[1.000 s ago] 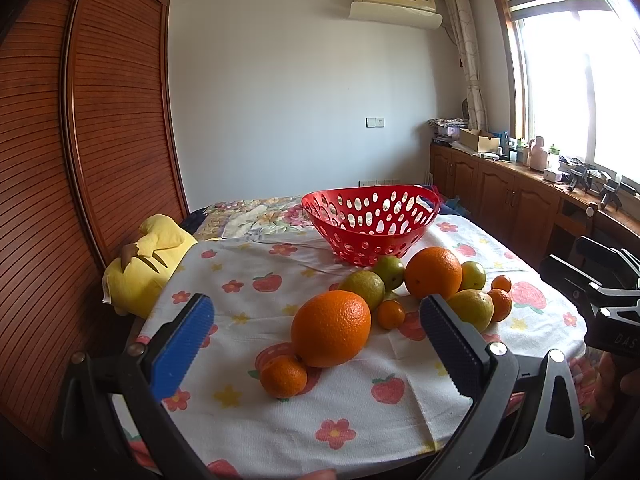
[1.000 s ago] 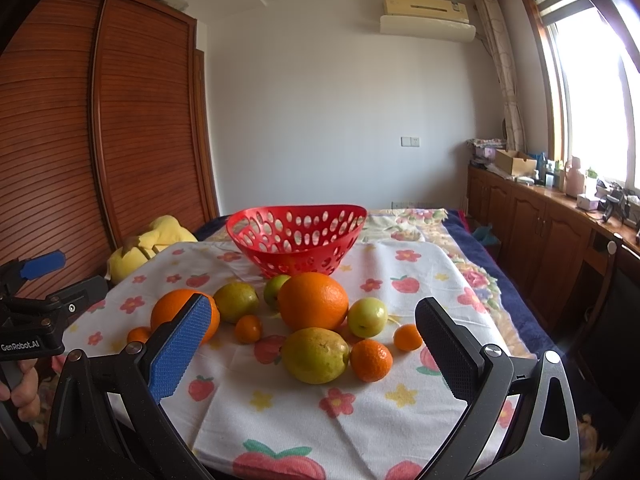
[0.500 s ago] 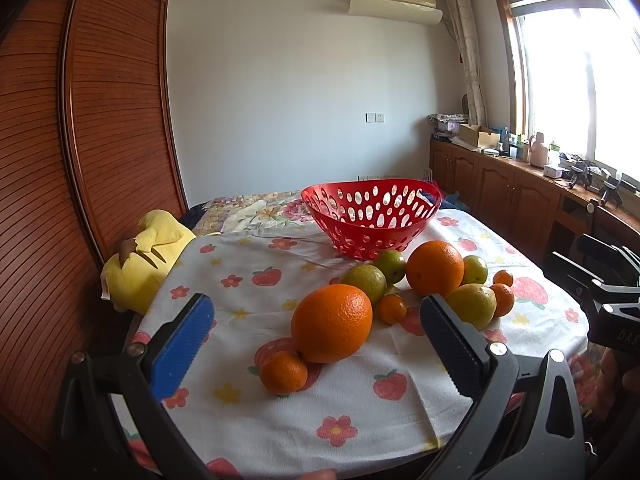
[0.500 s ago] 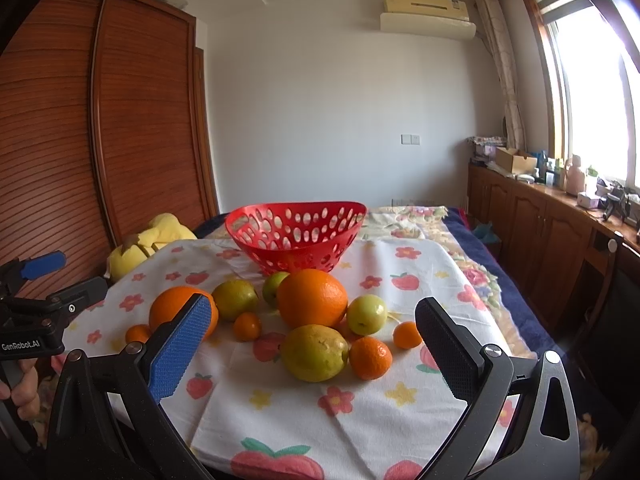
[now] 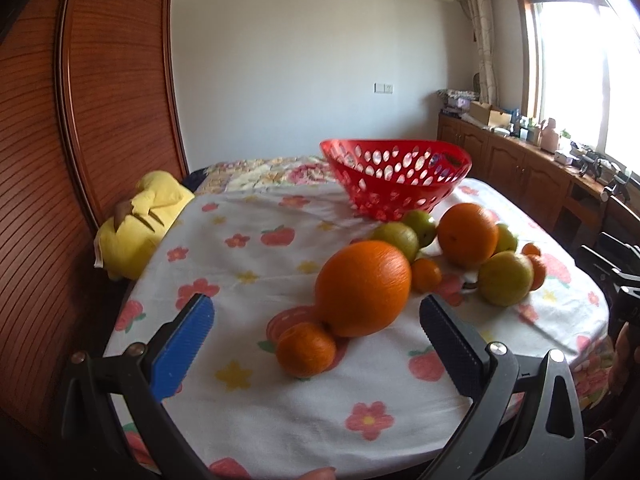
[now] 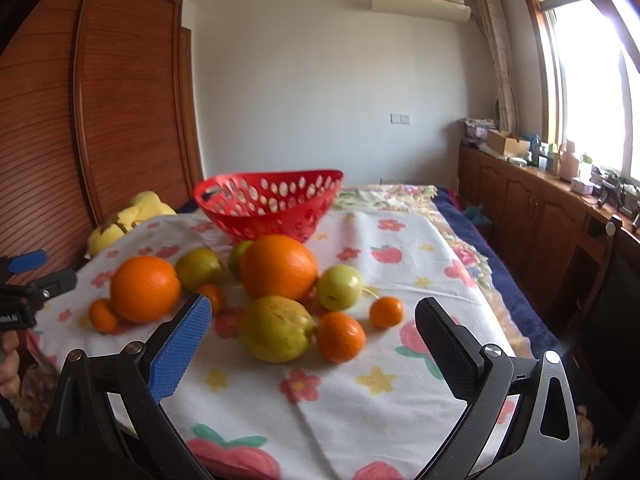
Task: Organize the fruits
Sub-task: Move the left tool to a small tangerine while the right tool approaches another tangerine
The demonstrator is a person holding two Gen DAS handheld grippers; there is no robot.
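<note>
Left wrist view: left gripper (image 5: 316, 326), jaws spread, frames a large orange (image 5: 362, 288) on the floral tablecloth (image 5: 248, 360); right gripper (image 6: 312, 330) likewise gapes, nothing held; red basket (image 5: 394, 178) waits behind, apparently empty.

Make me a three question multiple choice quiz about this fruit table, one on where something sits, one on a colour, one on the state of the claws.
1. Where is the small mandarin nearest the left claw?
A. inside the basket
B. on the cloth, touching the big orange
C. on the yellow plush toy

2. What colour is the perforated basket?
A. red
B. blue
C. white

3. How do both claws stand?
A. both shut on fruit
B. left shut, right open
C. both open, holding nothing

Answers:
1. B: it lies on the flowered tablecloth against the big orange.
2. A: the basket's wall and rim are red in both views.
3. C: the left claw and the right claw each show a wide gap between the pads, no fruit between them.
</note>
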